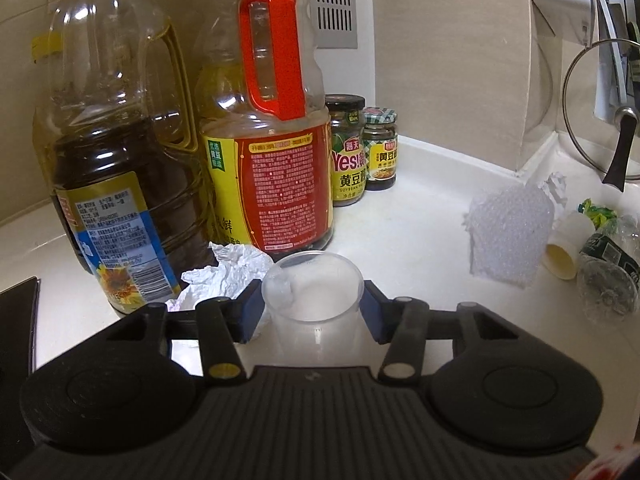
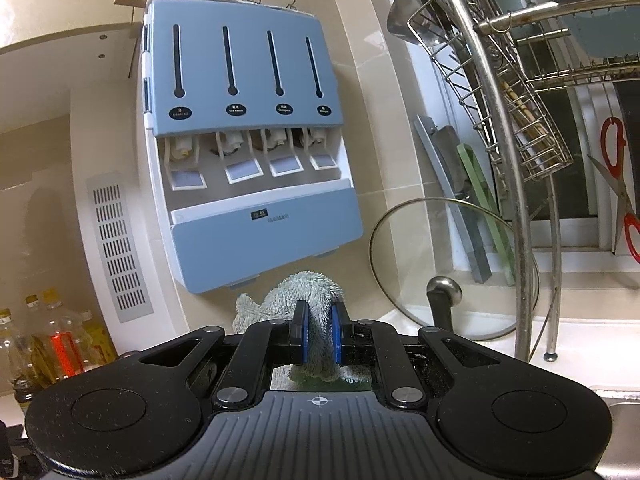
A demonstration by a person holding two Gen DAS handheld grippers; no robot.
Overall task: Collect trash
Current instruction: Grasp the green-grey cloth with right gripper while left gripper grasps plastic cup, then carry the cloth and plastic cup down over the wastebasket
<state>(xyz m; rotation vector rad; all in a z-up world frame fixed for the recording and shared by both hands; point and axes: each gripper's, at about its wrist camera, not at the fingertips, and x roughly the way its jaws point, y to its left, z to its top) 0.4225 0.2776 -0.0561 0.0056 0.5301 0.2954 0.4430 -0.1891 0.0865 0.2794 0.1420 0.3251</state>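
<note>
A clear plastic cup (image 1: 314, 292) stands upright on the white counter (image 1: 420, 216), and my left gripper (image 1: 312, 312) is shut on it, blue pads against both sides. Crumpled white paper (image 1: 228, 276) lies just left of the cup. To the right lie a piece of bubble wrap (image 1: 512, 232), a small tipped paper cup (image 1: 564, 248), a crushed plastic bottle (image 1: 608, 264) and a green wrapper (image 1: 600, 216). In the right wrist view my right gripper (image 2: 319, 336) is shut on a grey fluffy cloth (image 2: 296, 296), held up in front of the wall.
Two large oil bottles (image 1: 108, 184) (image 1: 268, 140) and two sauce jars (image 1: 348, 152) stand behind the cup. A black hob edge (image 1: 16, 328) is at left. A glass lid (image 2: 440, 272), a blue wall dispenser (image 2: 248, 152), a wire dish rack (image 2: 520, 120) and red scissors (image 2: 616, 184) face the right gripper.
</note>
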